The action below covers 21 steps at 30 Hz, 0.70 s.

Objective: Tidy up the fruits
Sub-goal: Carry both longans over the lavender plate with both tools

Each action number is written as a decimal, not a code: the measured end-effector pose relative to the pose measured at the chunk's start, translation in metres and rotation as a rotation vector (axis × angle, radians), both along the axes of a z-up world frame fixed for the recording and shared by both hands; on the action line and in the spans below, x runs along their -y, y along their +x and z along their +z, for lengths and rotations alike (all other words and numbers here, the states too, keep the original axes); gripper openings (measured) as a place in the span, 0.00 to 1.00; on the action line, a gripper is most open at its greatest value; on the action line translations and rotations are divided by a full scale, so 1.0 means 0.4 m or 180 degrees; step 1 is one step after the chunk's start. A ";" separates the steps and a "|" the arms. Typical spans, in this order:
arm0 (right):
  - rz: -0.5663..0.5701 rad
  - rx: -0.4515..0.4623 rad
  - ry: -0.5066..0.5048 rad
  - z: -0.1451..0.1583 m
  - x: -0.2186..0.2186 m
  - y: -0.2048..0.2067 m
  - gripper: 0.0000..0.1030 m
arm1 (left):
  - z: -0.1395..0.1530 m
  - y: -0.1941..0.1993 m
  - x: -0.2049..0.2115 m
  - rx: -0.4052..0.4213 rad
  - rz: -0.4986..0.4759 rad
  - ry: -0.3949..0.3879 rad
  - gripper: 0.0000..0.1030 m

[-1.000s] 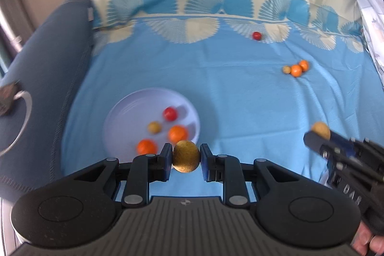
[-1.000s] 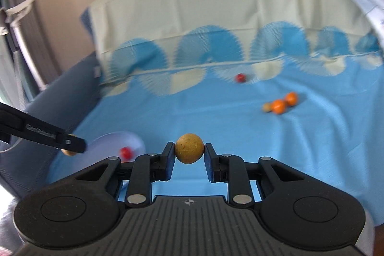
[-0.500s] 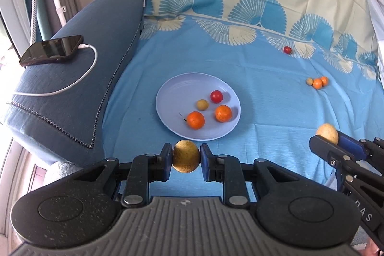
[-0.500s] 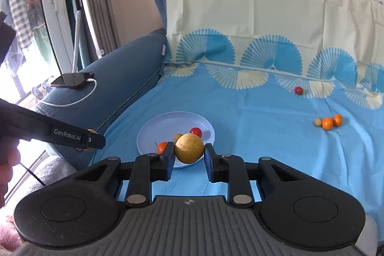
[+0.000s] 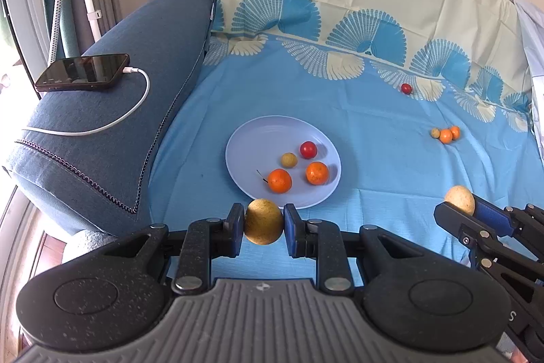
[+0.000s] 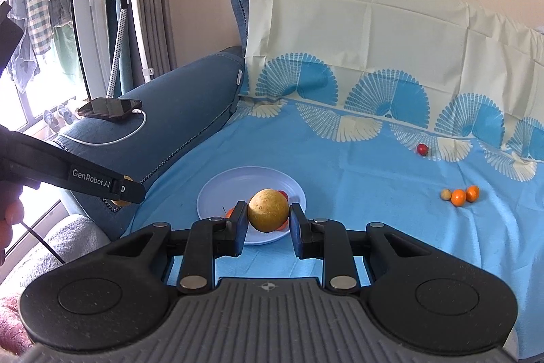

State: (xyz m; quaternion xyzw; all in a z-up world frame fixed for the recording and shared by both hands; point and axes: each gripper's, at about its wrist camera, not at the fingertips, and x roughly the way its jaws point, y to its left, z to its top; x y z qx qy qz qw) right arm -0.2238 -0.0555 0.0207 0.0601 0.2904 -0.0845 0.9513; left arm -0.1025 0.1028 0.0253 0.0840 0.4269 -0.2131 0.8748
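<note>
My left gripper is shut on a yellow-brown round fruit, held just in front of the near rim of a pale blue plate. On the plate lie two oranges, a red fruit and a small yellow fruit. My right gripper is shut on a second yellow round fruit, hanging above the plate in its own view; it also shows at the right of the left wrist view as the right gripper. Loose on the sheet lie a red fruit and a small orange cluster.
A blue sofa arm on the left carries a phone on a white charging cable. The patterned blue sheet covers the seat and backrest. A clothes steamer stand and curtains stand by the window at far left. A hand holds the left gripper.
Both grippers have pulled back and up from the plate, each keeping its yellow fruit. The sofa arm, phone and window have come into view. Most of the shift came in the earlier half second.
</note>
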 end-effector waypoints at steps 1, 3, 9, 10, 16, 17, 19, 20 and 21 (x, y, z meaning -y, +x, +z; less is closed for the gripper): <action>0.0002 -0.0004 -0.0001 -0.002 0.002 -0.002 0.27 | -0.001 0.003 0.003 -0.0007 0.0000 0.0004 0.26; -0.0007 -0.0011 0.0002 -0.003 0.001 0.001 0.27 | -0.003 0.007 0.005 -0.0019 -0.0006 0.0007 0.26; -0.0015 -0.0038 0.0015 -0.007 0.002 0.009 0.27 | -0.008 0.014 0.007 -0.0034 -0.0007 0.0015 0.26; -0.0009 -0.0042 0.0014 -0.008 0.004 0.010 0.27 | -0.009 0.016 0.008 -0.0039 -0.0005 0.0017 0.26; 0.0008 -0.0076 0.0019 -0.013 0.005 0.017 0.27 | -0.017 0.026 0.010 -0.0076 0.0005 0.0017 0.26; 0.0010 -0.0084 0.0023 -0.015 0.005 0.018 0.27 | -0.018 0.028 0.010 -0.0083 0.0004 0.0018 0.26; 0.0006 -0.0099 0.0029 -0.017 0.002 0.023 0.27 | -0.022 0.032 0.010 -0.0097 0.0002 0.0024 0.26; 0.0006 -0.0106 0.0033 -0.019 0.003 0.025 0.27 | -0.024 0.034 0.011 -0.0105 0.0003 0.0028 0.26; 0.0006 -0.0115 0.0037 -0.022 0.004 0.026 0.27 | -0.027 0.035 0.012 -0.0115 0.0006 0.0031 0.26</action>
